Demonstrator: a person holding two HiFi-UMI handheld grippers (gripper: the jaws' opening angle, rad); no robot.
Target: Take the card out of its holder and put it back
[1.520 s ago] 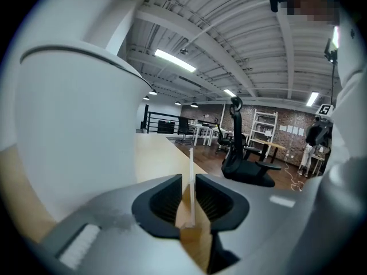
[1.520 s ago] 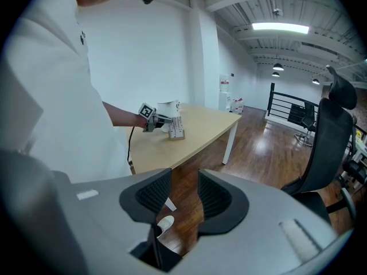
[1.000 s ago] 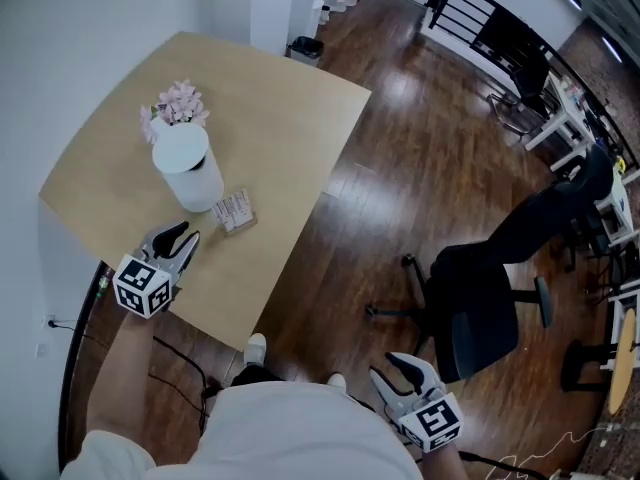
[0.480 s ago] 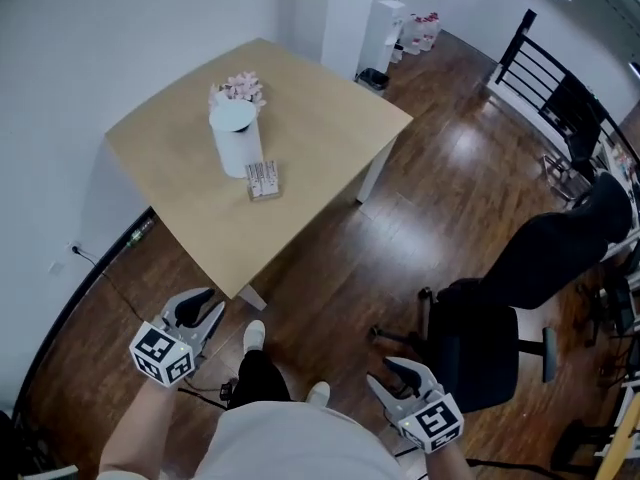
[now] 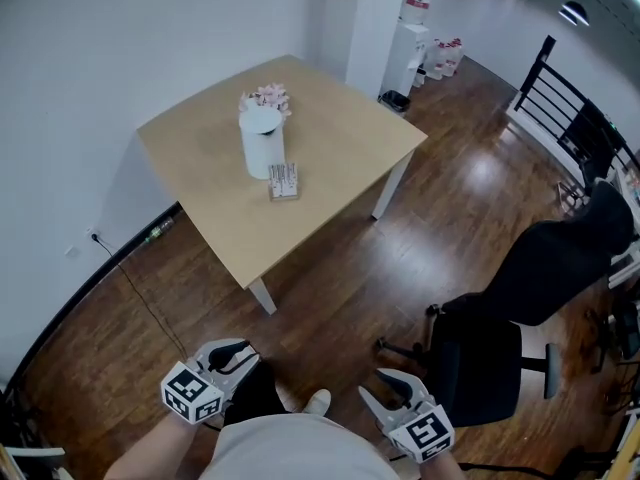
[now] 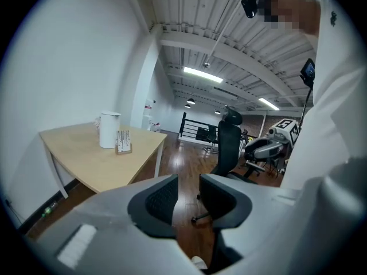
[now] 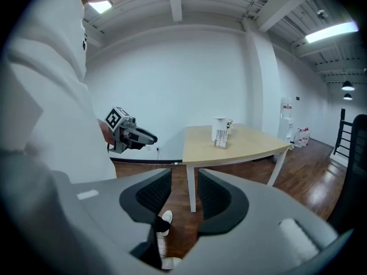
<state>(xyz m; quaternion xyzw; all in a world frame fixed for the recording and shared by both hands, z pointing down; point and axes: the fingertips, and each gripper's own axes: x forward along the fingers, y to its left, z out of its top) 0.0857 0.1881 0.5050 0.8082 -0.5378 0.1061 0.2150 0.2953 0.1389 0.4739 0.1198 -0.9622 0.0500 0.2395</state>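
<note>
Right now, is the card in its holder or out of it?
In. The card stands upright in its holder on the table, beside the white jug.

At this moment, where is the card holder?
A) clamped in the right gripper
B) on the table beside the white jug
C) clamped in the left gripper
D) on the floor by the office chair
B: the card holder stands on the table, right beside the white jug.
</note>
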